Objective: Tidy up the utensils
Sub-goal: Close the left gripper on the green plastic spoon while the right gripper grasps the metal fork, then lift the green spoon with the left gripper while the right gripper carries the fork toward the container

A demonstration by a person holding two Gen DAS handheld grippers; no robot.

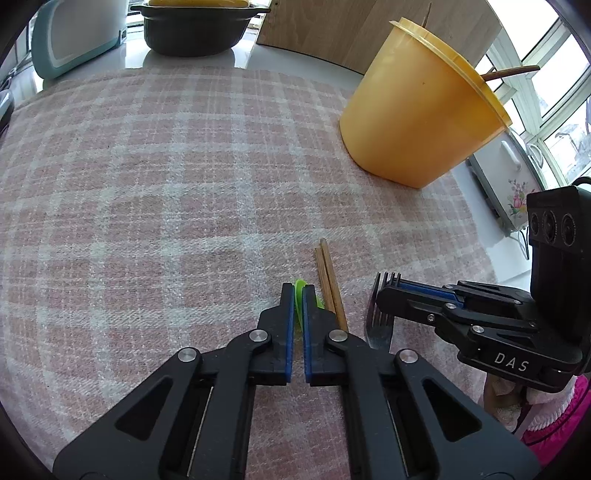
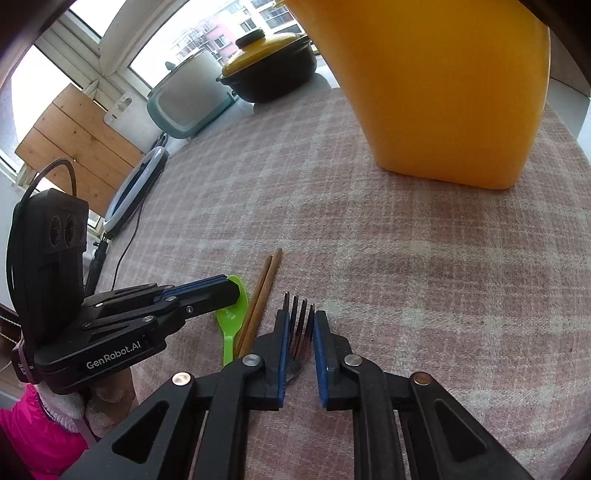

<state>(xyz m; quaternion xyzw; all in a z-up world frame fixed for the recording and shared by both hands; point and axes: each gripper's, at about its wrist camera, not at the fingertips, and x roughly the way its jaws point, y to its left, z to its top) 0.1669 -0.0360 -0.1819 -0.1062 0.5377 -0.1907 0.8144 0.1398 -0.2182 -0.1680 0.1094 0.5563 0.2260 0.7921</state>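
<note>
On the pink plaid cloth (image 1: 147,184) lie a green plastic spoon (image 2: 232,317), a pair of wooden chopsticks (image 1: 330,284) and a metal fork (image 2: 299,328), side by side. My left gripper (image 1: 298,291) is shut on the green spoon (image 1: 299,286), low at the cloth. My right gripper (image 2: 299,317) is open with its fingers on either side of the fork's tines (image 1: 376,321). A tall yellow tub (image 1: 417,110) holding a brown stick stands at the far right of the cloth; it fills the top of the right wrist view (image 2: 443,92).
A dark pot with a yellow lid (image 2: 269,70) and a teal-and-white appliance (image 1: 77,33) stand at the back. A wooden board (image 1: 351,26) leans behind the tub. A ring light with a cable (image 2: 133,192) sits off the cloth's left edge.
</note>
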